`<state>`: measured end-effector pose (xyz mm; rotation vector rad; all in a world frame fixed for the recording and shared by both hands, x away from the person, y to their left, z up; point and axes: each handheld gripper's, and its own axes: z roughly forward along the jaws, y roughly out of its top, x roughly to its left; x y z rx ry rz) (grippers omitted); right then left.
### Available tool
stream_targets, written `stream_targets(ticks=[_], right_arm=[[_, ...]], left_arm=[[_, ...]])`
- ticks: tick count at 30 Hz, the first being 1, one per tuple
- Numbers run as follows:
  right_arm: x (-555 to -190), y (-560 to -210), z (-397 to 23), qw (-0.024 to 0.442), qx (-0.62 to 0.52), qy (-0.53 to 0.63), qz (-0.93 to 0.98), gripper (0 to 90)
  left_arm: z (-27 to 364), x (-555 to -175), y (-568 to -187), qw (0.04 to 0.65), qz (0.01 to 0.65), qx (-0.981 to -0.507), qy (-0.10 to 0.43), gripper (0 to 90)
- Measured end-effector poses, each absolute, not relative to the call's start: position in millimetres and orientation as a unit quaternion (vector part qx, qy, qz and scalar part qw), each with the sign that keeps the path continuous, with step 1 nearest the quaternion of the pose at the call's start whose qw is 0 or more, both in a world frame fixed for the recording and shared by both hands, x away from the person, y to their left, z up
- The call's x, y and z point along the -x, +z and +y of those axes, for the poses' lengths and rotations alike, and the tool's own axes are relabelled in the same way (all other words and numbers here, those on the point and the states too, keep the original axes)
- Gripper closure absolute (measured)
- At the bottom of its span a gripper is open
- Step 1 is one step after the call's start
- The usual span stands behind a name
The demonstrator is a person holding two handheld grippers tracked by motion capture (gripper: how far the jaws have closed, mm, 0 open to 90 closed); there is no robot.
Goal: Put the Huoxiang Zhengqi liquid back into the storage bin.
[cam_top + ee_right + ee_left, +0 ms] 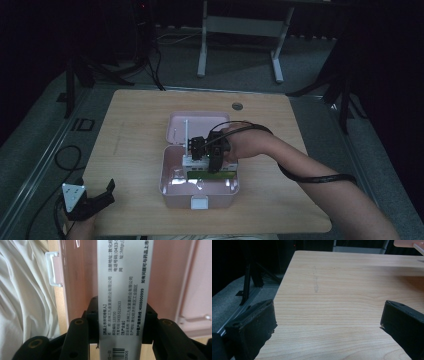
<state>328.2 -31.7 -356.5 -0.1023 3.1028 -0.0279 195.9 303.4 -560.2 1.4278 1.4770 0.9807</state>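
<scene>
High view: right gripper [212, 159] sat mid-frame over the open pink case [172, 187], pinching a carton [197, 165] inside it, likely to seat it flat. Left gripper [97, 200] parked lower left.
Left gripper view: jaws spread, nothing between, bare table [337, 302].
Right gripper view: pads clamped the carton's narrow sides at bottom centre.

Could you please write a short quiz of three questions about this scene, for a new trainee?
1. True or false: the right gripper holds a box between its fingers.
2. Where is the left gripper? A) inside the pink case B) at the table's near left corner
3. Fill in: the pink case's lid is ____.

Key: 1 true; 2 B; 3 open
</scene>
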Motion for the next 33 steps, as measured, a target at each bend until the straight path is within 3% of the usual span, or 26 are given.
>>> stream_targets(ticks=[33], right_arm=[[-333.2,-459.1,-30.6,-0.02,0.04,-0.031,0.999,61.7]], left_arm=[[302.8,-196.7,-559.8,0.422,0.588,-0.57,0.389,0.3]])
